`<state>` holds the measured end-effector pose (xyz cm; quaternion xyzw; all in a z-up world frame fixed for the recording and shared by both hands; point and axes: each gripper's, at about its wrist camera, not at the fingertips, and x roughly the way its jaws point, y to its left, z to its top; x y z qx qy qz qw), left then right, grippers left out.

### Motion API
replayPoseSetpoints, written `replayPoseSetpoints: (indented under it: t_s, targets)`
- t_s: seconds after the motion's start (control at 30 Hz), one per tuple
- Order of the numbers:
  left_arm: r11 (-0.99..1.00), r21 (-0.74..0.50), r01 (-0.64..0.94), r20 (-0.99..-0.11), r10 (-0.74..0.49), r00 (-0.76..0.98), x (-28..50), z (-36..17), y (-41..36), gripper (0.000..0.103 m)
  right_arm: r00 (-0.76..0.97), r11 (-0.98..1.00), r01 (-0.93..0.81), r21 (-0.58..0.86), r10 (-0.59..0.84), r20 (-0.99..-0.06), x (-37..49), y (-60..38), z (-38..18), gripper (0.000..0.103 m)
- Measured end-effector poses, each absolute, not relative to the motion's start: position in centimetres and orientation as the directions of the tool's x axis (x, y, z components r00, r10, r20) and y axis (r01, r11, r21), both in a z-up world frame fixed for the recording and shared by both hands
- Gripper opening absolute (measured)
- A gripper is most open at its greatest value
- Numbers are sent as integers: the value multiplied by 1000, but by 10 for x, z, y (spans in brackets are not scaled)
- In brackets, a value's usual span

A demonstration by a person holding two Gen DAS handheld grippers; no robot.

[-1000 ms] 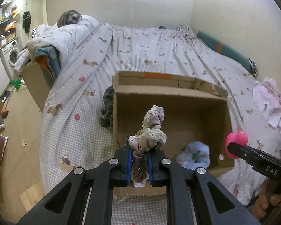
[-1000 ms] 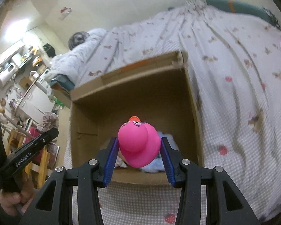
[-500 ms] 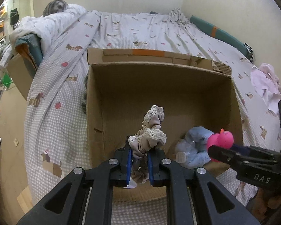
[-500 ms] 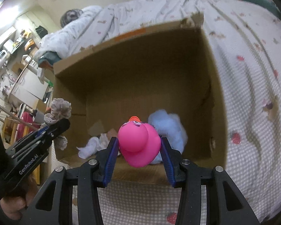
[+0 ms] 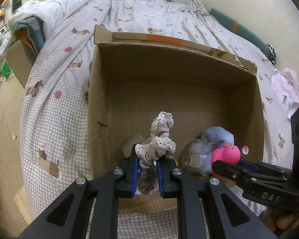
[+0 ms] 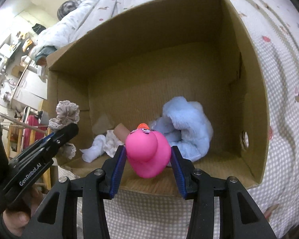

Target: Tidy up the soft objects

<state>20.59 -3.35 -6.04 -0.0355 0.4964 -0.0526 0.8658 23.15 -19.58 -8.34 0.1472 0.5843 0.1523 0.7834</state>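
Holding both loads over the near edge of the cardboard box (image 5: 101, 91), the two grippers look ready to let go. The left gripper (image 5: 147, 171) has its blue pads clamped on a beige lace-trimmed scrunchie (image 5: 159, 139), which stands up between the fingers and droops a little below them. The right gripper (image 6: 148, 159) is closed around a pink rubber duck (image 6: 147, 151), squeezed at its sides, with the orange beak pointing away toward the far wall of the box.

Inside the box lie a fluffy pale-blue plush (image 6: 187, 125), a crumpled white cloth (image 6: 101, 145) and what looks like a short cardboard tube (image 6: 121, 133) (partly hidden behind the duck). The box itself sits on a checked bedspread (image 5: 55, 103).

My judgement is that the step in hand is the drop into the box. To do it well, each gripper should be carried a bit further past the near wall so nothing lands on the rim or slides back onto the bed. The duck is smooth and springy, so opening the fingers low, just above the plush, would keep it from bouncing out. The scrunchie is limp and may cling to a pad; opening wide and giving it free floor on the left side of the box seems wise, with the two grippers kept apart so they do not knock together
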Motion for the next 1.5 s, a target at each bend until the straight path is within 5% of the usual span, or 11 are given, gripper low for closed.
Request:
replayPoseSetpoints:
  t_s: [0.3,0.37,0.43,0.73,0.97,1.13,1.5]
  targets:
    - [995,-81,63,-869,-101,484,206,-65,-39,22,266,914,-42,403,399,-878,229,-203,-86,48]
    - [994,-87,66,-871,-108,479,206,-64,-39,45,267,916,-40,400,395,-879,229,-203,-86,48]
    - [994,-89,59,-865,-107,490,204,-62,-38,55,269,917,-39,398,393,-879,230,-202,-86,48]
    - [997,-67,28,-843,-71,532,202,-49,-32,55,281,904,-40,426,420,-863,231,-201,-84,48]
    - [997,-74,0,-787,-58,614,195,-28,-26,83,351,867,-80,492,486,-800,229,-200,-66,48]
    - [998,-60,-2,-779,-45,626,193,-23,-26,92,394,850,-67,522,503,-770,226,-208,-58,75]
    - [998,-50,-46,-766,-9,642,173,-8,-12,92,507,886,-92,455,435,-744,212,-212,-26,85]
